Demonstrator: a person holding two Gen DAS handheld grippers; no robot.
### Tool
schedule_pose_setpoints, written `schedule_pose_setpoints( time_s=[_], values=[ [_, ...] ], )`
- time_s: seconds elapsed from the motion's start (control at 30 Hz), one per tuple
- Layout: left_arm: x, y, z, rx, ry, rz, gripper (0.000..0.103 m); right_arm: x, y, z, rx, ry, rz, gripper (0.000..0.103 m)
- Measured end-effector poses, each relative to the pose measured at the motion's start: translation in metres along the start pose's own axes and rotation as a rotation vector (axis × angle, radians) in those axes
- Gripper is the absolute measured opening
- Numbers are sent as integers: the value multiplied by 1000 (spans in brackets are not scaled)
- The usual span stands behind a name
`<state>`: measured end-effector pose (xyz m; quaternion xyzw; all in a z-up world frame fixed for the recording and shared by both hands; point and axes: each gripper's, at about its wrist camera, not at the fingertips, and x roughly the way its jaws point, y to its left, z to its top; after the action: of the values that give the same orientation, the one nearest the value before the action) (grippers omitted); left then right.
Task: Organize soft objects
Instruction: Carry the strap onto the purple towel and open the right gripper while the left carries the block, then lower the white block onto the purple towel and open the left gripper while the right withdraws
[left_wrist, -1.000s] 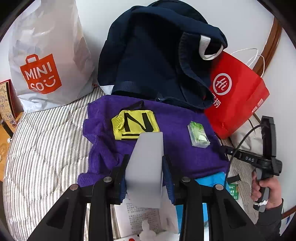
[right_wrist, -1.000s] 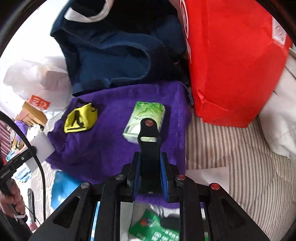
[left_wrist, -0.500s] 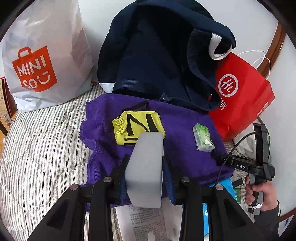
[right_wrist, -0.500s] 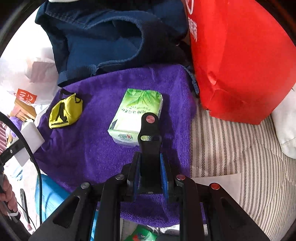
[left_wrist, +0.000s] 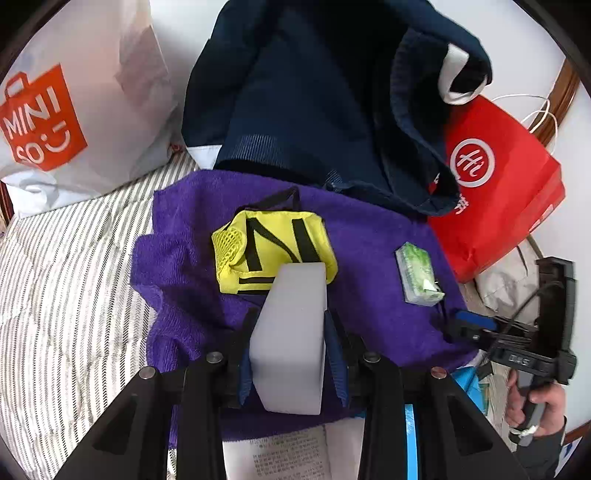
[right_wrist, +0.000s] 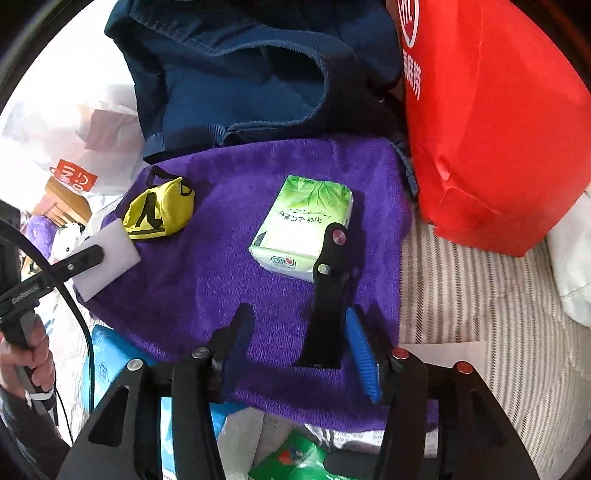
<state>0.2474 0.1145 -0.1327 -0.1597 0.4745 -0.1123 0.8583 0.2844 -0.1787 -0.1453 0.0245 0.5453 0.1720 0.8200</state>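
Note:
My left gripper (left_wrist: 288, 332) is shut on a white foam block (left_wrist: 291, 332), held just above the purple towel (left_wrist: 369, 295), its far end over the yellow-and-black pouch (left_wrist: 269, 243). The block also shows in the right wrist view (right_wrist: 107, 258). My right gripper (right_wrist: 295, 332) is open above the towel (right_wrist: 221, 258). A flat black strap piece (right_wrist: 327, 295) stands against its right finger, reaching to the green tissue pack (right_wrist: 303, 229). The pack also shows in the left wrist view (left_wrist: 417, 273).
A dark blue jacket (left_wrist: 314, 92) lies behind the towel. A red paper bag (left_wrist: 495, 177) stands at the right and a white Miniso bag (left_wrist: 66, 103) at the left. Papers and a blue package (right_wrist: 107, 369) lie at the near edge on the striped bedding (left_wrist: 66, 295).
My right gripper has opened; it was shut on the black strap piece, which now leans by its right finger. Both grippers moved forward over the towel; the left still holds the foam block.

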Motion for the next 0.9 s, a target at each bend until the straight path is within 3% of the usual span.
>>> schedule_pose_setpoints(
  time_s=[0.23, 0.37, 0.7, 0.77, 0.9],
  values=[
    [11, 6, -1, -17, -24, 33, 39, -27, -4, -7, 22, -41, 28, 55],
    [11, 2, -5, 26, -22, 63, 43, -43, -7, -11, 32, -63, 37, 56],
    [3, -5, -7, 36, 0, 118, 64, -66, -15, -27, 48, -84, 32, 59],
    [-4, -6, -7, 34, -8, 123, 72, -68, -18, -31, 54, -86, 24, 59],
    [-15, -8, -8, 38, -11, 152, 73, -74, -25, -43, 69, -83, 17, 59]
  ],
)
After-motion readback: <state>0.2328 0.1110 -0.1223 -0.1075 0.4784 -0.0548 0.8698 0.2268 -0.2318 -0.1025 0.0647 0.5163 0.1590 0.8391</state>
